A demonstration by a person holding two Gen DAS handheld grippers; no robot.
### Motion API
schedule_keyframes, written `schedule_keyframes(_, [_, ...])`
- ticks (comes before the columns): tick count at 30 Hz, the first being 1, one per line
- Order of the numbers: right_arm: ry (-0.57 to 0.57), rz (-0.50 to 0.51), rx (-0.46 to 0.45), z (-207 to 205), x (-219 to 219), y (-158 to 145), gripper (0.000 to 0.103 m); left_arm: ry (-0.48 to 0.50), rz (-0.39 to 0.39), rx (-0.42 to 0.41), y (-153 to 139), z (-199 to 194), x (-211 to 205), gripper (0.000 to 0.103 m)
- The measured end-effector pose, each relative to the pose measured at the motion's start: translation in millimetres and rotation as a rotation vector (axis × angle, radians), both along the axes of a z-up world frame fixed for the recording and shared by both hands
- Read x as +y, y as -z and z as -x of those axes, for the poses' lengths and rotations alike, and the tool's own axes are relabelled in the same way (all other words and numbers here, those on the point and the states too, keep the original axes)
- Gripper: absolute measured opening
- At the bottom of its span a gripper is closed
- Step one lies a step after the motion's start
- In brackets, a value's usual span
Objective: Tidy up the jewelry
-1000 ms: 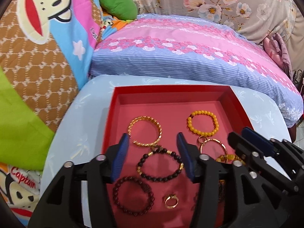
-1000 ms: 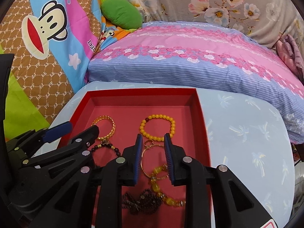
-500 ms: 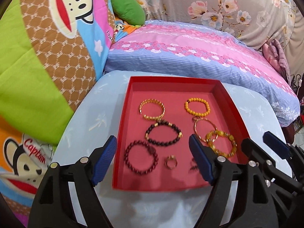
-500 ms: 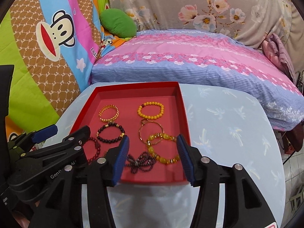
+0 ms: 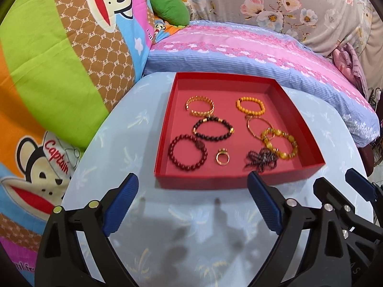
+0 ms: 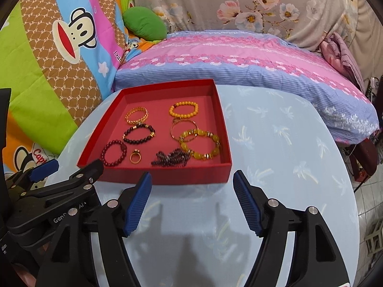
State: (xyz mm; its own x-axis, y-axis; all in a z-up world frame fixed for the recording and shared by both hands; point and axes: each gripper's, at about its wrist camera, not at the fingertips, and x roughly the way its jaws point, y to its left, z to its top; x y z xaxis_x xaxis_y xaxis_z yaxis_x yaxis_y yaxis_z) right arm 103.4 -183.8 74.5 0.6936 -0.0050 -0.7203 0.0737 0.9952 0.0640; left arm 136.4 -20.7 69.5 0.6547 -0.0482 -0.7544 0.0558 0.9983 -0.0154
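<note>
Red tray (image 5: pixel 239 179) on pale-blue worktop (image 5: pixel 115 148) holds 8 pcs: 6 bracelets, 1 gold ring (image 5: pixel 222 159), 1 dark bead tangle (image 5: pixel 262 159). Left gripper (image 5: pixel 192 202) & right gripper (image 6: pixel 192 199): jaws just been opening, spread, nothing between. Only right view shows floor tiles (image 6: pixel 369 217).

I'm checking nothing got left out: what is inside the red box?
Inside the red box: six bracelets, a gold ring and a dark bead cluster. The amber bracelet overlaps the thin gold bangle, hiding part of it.

Bracelets (image 5: pixel 211 128) and ring (image 5: pixel 222 159) lie in red tray (image 5: pixel 229 181).
</note>
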Motion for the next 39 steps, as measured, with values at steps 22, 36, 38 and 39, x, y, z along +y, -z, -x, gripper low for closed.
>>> schedule_keyframes(22, [0.004, 0.019, 0.069, 32, 7, 32, 0.084, -0.020, -0.046, 0.047, 27, 37, 10, 0.091])
schedule_keyframes(36, [0.029, 0.030, 0.058, 34, 3, 37, 0.097, -0.028, -0.047, 0.052, 29, 36, 11, 0.092])
schedule_keyframes(38, [0.030, 0.021, 0.054, 35, 3, 38, 0.097, -0.032, -0.051, 0.047, 29, 36, 12, 0.092])
schedule_keyframes(39, [0.029, 0.016, 0.056, 34, 3, 39, 0.097, -0.034, -0.052, 0.046, 29, 35, 12, 0.092])
